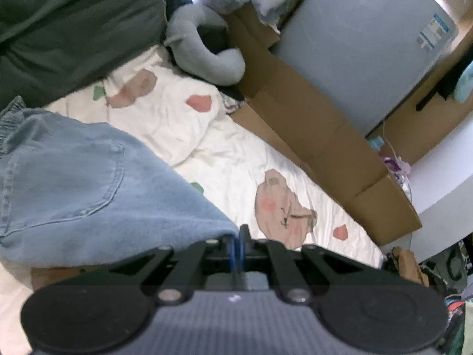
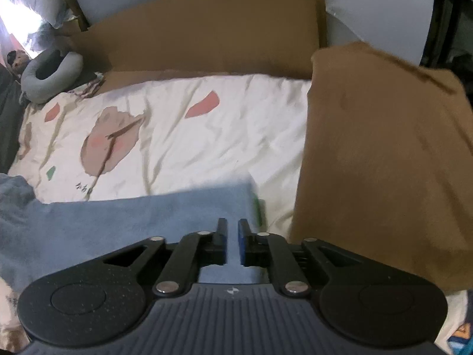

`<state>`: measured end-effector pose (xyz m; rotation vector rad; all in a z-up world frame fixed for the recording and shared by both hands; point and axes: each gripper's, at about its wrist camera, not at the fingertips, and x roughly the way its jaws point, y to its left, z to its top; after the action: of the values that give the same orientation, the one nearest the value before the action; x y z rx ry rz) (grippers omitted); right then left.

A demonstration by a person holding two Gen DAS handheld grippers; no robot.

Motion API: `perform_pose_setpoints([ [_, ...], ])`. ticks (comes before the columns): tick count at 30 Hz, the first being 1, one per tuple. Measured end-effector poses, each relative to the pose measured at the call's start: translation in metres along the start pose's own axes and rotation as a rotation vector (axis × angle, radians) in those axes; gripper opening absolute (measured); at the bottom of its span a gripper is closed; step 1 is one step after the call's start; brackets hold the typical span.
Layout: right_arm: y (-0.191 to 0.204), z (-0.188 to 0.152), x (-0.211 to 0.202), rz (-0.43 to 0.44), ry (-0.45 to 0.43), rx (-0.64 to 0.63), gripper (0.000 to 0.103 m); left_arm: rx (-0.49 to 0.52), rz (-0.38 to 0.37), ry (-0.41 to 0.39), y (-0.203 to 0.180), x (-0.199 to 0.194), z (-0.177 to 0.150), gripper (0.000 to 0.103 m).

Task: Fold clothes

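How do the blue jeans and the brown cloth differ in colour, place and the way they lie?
The jeans are light blue denim; the brown cloth is plain tan. In the right wrist view the jeans spread low at the left and under the right gripper, whose jaws stand a little apart; the brown cloth stands in a taller heap at the right. The jeans show a stitched pocket; the brown cloth shows none. Both rest on the white printed bedsheet.

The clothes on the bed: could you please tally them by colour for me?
Light blue denim: 1, the jeans
Brown: 1, the brown garment
Dark green: 1, the dark green garment
Total: 3
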<state>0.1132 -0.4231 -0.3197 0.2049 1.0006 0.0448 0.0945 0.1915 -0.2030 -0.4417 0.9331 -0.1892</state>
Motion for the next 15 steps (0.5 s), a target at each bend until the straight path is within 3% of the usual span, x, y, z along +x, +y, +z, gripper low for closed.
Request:
perform_pose_setpoints([
  [4,0.022,0.01,-0.004,0.068,-0.018,-0.041,0.026,0.013,-0.003,0.018,-0.002,0.016,0.001,0.003],
  [7,0.055,0.016,0.0,0.147,-0.011,-0.113,0.039,0.004,-0.006,0.02,-0.001,0.025,0.004,0.003],
  [15,0.173,0.023,0.027,0.358,0.029,-0.372,0.039,-0.043,-0.023,0.014,0.005,0.048,0.01,0.003],
])
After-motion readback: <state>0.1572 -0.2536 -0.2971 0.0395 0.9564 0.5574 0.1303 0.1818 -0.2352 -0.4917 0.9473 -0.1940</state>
